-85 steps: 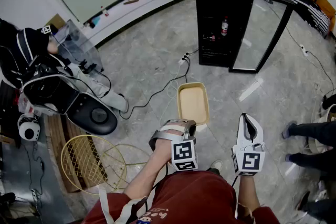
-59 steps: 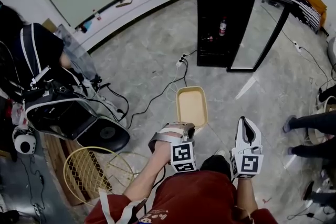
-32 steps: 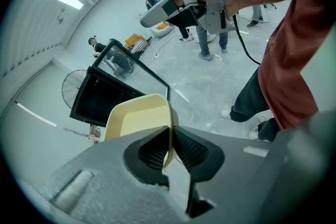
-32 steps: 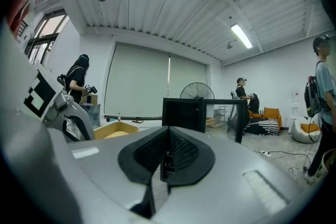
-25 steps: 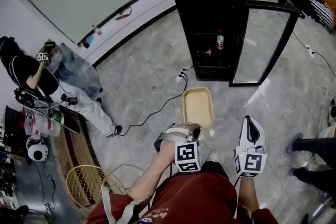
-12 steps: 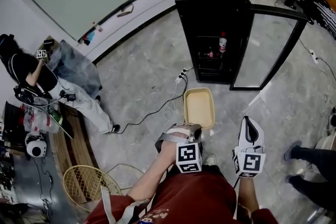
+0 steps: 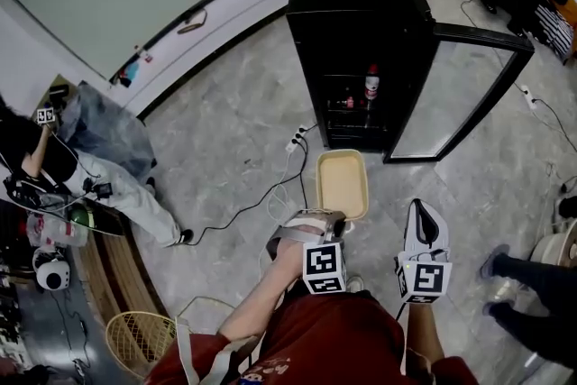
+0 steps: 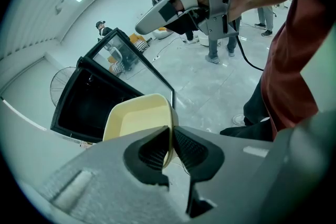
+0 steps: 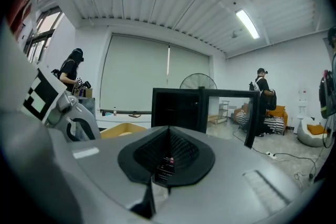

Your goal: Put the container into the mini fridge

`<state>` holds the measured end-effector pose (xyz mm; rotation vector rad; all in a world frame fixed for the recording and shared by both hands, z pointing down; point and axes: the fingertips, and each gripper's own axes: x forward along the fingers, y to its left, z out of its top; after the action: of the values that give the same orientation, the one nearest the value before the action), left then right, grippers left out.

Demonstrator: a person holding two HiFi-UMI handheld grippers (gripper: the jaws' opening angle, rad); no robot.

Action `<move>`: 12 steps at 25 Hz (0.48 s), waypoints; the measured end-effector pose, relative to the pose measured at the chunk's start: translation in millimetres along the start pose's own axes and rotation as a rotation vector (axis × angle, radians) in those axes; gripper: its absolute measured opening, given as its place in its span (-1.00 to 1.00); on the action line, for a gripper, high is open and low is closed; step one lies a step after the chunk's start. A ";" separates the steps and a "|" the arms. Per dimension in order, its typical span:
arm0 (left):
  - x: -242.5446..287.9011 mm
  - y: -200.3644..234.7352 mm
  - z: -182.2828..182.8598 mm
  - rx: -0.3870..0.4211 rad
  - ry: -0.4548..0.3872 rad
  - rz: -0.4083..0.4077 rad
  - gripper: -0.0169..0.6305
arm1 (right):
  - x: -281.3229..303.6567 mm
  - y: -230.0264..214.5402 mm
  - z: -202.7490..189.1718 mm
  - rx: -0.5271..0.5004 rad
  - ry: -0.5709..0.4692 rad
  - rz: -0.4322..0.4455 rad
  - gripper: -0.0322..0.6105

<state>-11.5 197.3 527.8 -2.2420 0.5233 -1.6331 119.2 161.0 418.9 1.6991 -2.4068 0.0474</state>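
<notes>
A shallow cream container (image 7: 341, 183) hangs over the floor in the head view, and my left gripper (image 7: 329, 218) is shut on its near rim. In the left gripper view the two pads pinch the thin rim of the container (image 8: 139, 120). The black mini fridge (image 7: 361, 41) stands ahead with its glass door (image 7: 464, 95) swung open to the right; a bottle (image 7: 370, 81) stands on a shelf inside. My right gripper (image 7: 421, 210) is beside the left one, shut and empty. Past its closed jaws, the right gripper view shows the fridge (image 9: 178, 107).
A power strip and cables (image 7: 293, 144) lie on the floor left of the fridge. A seated person (image 7: 90, 185) with gear is at the left, a wire basket (image 7: 140, 343) at the lower left. Other people's legs (image 7: 532, 270) are at the right.
The fridge has come nearer and more central in the head view. Both grippers keep the same pose, the left still on the container.
</notes>
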 end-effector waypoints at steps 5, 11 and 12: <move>17.4 46.6 -21.5 0.001 -0.008 -0.006 -0.83 | 53.5 6.2 10.0 0.012 0.017 0.002 -0.90; 35.3 92.0 -49.5 -0.004 -0.020 -0.018 -0.83 | 112.0 18.3 22.0 -0.012 0.035 0.006 -0.90; 39.6 97.7 -54.2 -0.004 -0.022 -0.023 -0.83 | 120.4 19.6 21.9 -0.014 0.042 0.003 -0.90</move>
<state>-62.5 90.3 532.3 -2.2747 0.4976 -1.6177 59.0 52.7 420.3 1.6721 -2.3737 0.0662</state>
